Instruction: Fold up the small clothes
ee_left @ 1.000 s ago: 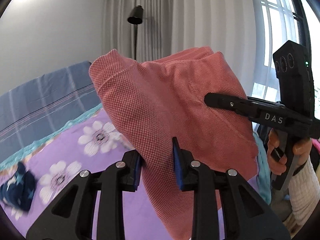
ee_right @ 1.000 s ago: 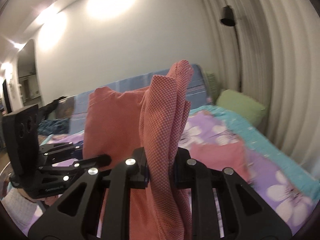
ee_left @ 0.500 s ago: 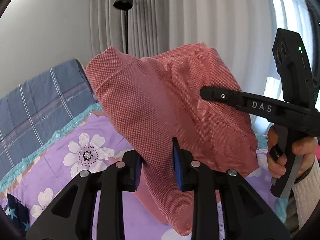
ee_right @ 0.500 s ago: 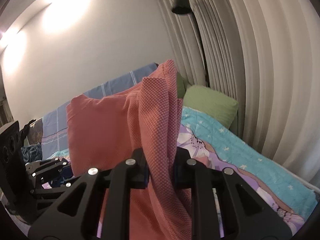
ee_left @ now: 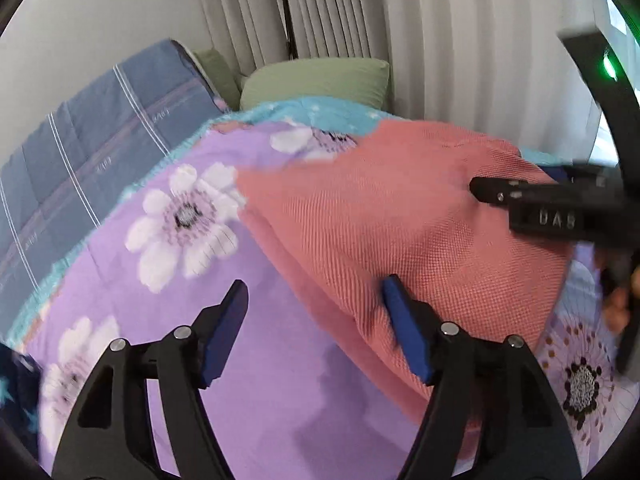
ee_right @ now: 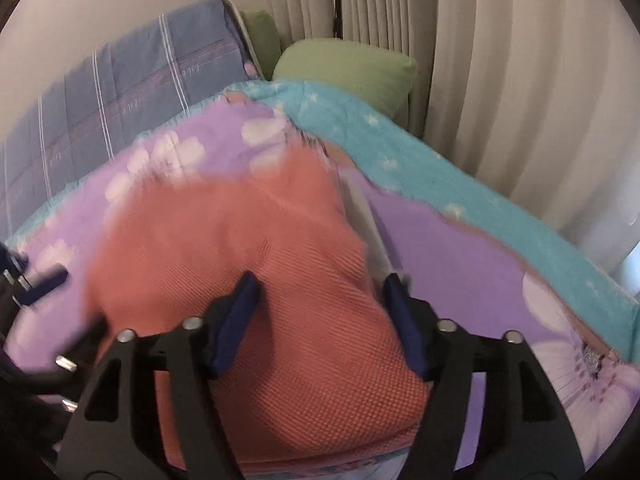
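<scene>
One coral-red knit garment (ee_left: 400,216) lies bunched on the purple flowered bedspread (ee_left: 168,248), its near end humped up toward both cameras. The left gripper (ee_left: 314,312) is opening; its blue pads stand wide apart, the right-hand pad against the garment's edge, the other over bare bedspread, so nothing is pinched. The right gripper (ee_right: 320,304) is opening too, its pads spread on either side of the garment's raised fold (ee_right: 280,280) without pressing it. In the left wrist view the right gripper's black body comes in from the right edge above the cloth, with fingers of the person's hand (ee_left: 618,304) on its handle. Beyond the bedspread run a turquoise border (ee_right: 400,148), a blue striped quilt (ee_left: 80,152), a green pillow (ee_right: 352,68) and pale curtains (ee_right: 500,80).
</scene>
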Motion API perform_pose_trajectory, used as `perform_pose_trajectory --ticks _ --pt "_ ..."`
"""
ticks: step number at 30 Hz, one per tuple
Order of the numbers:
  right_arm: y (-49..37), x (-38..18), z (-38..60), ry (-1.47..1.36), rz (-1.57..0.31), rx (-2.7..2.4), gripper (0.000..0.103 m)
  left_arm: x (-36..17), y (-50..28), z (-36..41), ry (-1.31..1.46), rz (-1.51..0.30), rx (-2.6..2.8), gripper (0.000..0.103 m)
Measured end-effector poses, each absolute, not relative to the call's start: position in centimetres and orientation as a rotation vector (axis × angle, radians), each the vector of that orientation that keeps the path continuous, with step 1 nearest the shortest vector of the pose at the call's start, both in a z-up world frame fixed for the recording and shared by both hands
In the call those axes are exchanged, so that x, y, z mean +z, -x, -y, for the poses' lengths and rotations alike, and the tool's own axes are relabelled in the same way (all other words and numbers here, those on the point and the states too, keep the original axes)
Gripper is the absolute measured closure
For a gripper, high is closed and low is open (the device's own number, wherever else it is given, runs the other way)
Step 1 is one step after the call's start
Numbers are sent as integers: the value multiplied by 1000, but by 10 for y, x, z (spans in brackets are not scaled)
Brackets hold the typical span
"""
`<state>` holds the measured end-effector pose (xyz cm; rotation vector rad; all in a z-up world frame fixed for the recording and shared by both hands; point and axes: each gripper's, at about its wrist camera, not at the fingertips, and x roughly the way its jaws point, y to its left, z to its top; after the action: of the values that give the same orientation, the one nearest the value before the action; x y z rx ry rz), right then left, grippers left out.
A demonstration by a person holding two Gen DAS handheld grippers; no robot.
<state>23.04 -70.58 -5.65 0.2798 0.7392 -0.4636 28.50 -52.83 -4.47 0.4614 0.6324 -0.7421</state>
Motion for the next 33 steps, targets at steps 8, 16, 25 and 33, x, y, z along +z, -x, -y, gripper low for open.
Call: perform_pose_trajectory --ticks 8,16,25,33 --pt "-215 -75 716 -439 -719 -472 19 -57 -275 534 -503 -606 -665 32" --pt "-203 -62 702 -388 -704 -572 15 -37 -251 511 -445 -563 -650 26" --pt "-51 -4 620 -337 -511 -505 10 13 -141 429 -352 -422 -812 1" --pt "15 11 553 -269 -473 -525 2 35 -71 394 -345 -382 -827 1"
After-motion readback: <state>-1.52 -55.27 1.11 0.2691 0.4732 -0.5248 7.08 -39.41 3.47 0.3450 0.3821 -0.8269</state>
